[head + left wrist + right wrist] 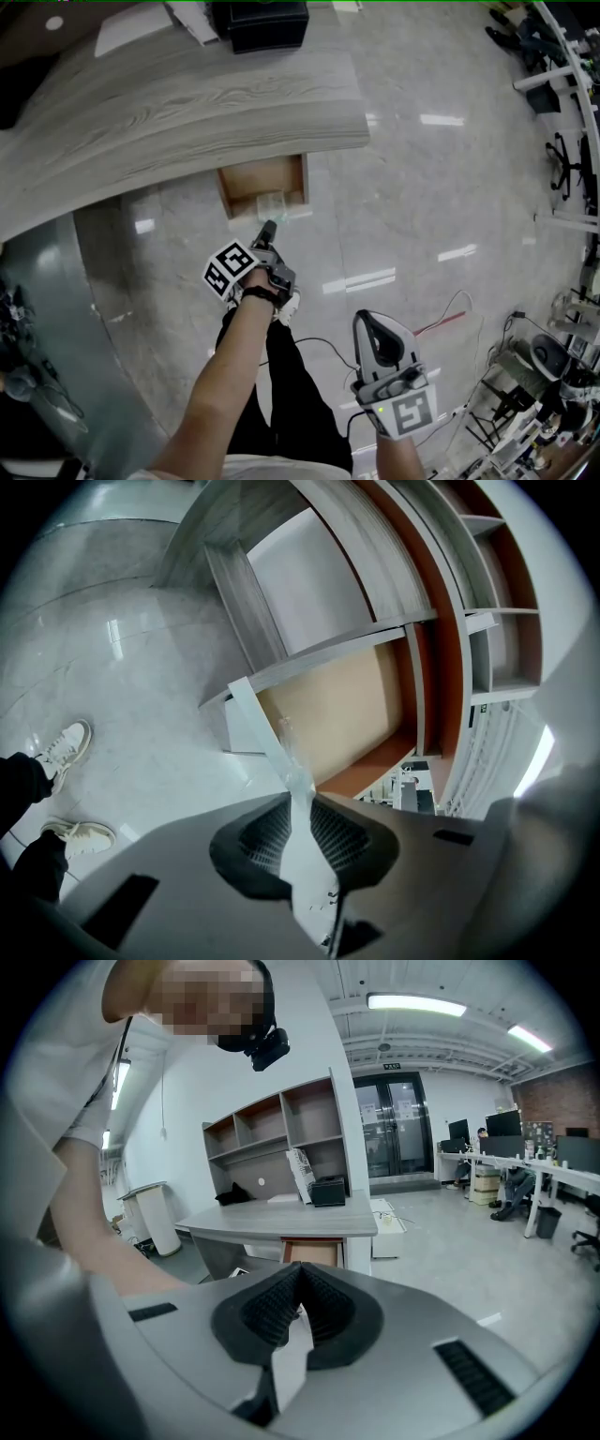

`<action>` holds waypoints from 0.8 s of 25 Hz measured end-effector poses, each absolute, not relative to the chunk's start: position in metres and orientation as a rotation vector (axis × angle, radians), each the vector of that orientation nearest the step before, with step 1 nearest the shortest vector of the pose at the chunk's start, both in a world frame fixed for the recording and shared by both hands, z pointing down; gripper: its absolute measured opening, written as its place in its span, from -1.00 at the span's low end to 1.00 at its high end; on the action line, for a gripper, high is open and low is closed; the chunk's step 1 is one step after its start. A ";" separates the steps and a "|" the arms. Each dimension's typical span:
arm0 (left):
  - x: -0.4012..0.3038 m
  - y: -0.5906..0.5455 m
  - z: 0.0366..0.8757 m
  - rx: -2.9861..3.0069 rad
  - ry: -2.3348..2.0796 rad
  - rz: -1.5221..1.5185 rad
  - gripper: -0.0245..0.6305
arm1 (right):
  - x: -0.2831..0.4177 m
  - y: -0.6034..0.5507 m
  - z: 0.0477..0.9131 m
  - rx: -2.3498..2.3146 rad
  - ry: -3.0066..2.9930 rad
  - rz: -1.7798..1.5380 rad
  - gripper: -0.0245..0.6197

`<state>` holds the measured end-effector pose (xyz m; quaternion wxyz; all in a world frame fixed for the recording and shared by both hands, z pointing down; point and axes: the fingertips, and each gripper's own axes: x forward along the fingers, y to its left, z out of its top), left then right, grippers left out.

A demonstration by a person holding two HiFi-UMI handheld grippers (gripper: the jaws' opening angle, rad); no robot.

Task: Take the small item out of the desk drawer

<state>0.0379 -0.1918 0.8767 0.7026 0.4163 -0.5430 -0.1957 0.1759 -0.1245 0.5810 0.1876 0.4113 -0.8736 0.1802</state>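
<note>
The wooden drawer stands pulled out from under the grey desk. At its front edge lies a small clear plastic packet. My left gripper reaches to that front edge and is shut on the packet. In the left gripper view the thin clear packet runs between the pads of the left gripper, with the drawer's bare wooden floor behind it. My right gripper hangs low at the right, away from the drawer. In its own view the right gripper is shut and holds nothing.
A black box sits on the desk's far side. Cables trail over the glossy floor at the right, near office chairs. The person's shoe is just below the left gripper. Shelves rise beside the desk.
</note>
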 end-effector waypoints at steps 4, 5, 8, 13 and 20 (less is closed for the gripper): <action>0.037 -0.193 0.872 0.937 -1.203 -0.441 -0.84 | 0.174 -0.124 0.580 1.157 -2.460 0.503 -0.86; 0.036 -0.193 0.871 0.938 -1.203 -0.443 -0.84 | 0.174 -0.124 0.579 1.156 -2.461 0.500 -0.86; 0.034 -0.192 0.868 0.944 -1.203 -0.460 -0.86 | 0.171 -0.123 0.576 1.156 -2.470 0.492 -0.86; 0.031 -0.187 0.857 0.969 -1.199 -0.489 -0.87 | 0.168 -0.119 0.568 1.159 -2.482 0.477 -0.86; 0.022 -0.189 0.824 1.054 -1.193 -0.507 -0.87 | 0.159 -0.118 0.543 1.169 -2.525 0.420 -0.86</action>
